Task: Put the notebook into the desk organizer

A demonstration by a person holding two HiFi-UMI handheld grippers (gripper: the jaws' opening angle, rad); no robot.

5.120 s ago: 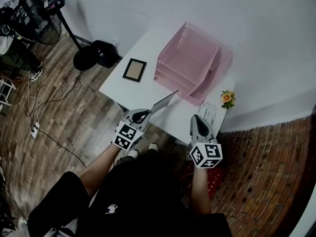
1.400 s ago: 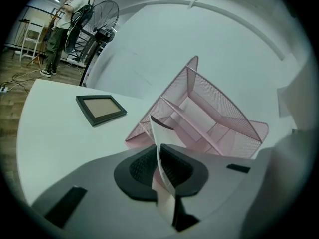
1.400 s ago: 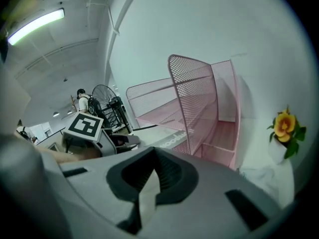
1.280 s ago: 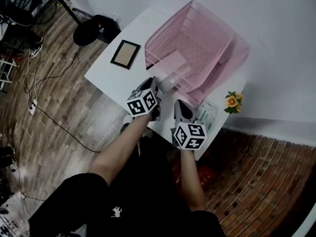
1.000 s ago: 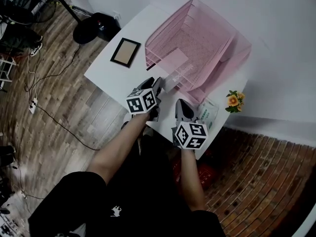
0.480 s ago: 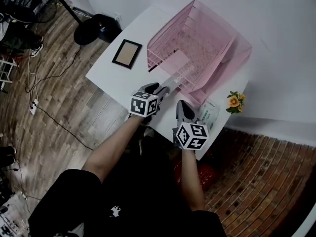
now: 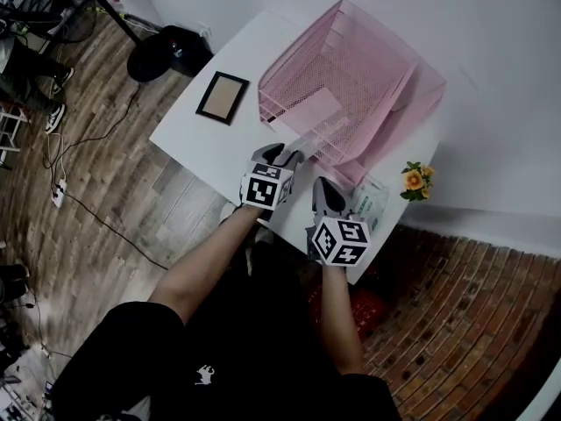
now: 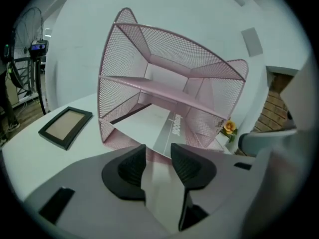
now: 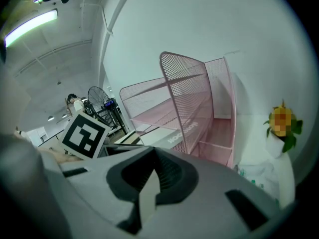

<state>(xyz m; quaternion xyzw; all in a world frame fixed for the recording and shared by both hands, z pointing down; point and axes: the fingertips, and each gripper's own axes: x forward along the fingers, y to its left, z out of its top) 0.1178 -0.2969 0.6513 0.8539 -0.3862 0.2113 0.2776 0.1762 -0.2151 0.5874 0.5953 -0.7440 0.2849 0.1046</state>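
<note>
The pink mesh desk organizer point(image 7: 368, 68) stands on the white table point(image 7: 188, 139). The notebook point(image 7: 308, 117), pale with a grey lettered band, lies flat in the bottom tier, its near end sticking out in front. My left gripper point(image 7: 285, 156) points at that near end. In the left gripper view the notebook point(image 8: 149, 123) stops just ahead of the left gripper point(image 8: 158, 158). Its jaws have just been closing and stand apart, with nothing pressed between the pads. My right gripper point(image 7: 329, 189) rests near the table's front edge, and in its own view the right gripper point(image 9: 152, 168) is shut and empty.
A black picture frame point(image 7: 222, 97) lies left of the organizer. An orange flower point(image 7: 412, 180) and a white packet point(image 7: 368, 202) sit at the right corner. Wooden floor, cables and a black stand base point(image 7: 166, 46) lie beyond the table's left side.
My left gripper has rolled about its own line and shifted a little to the right, with its marker cube now facing up. The notebook has settled flat in the bottom tier. The right gripper has stayed put.
</note>
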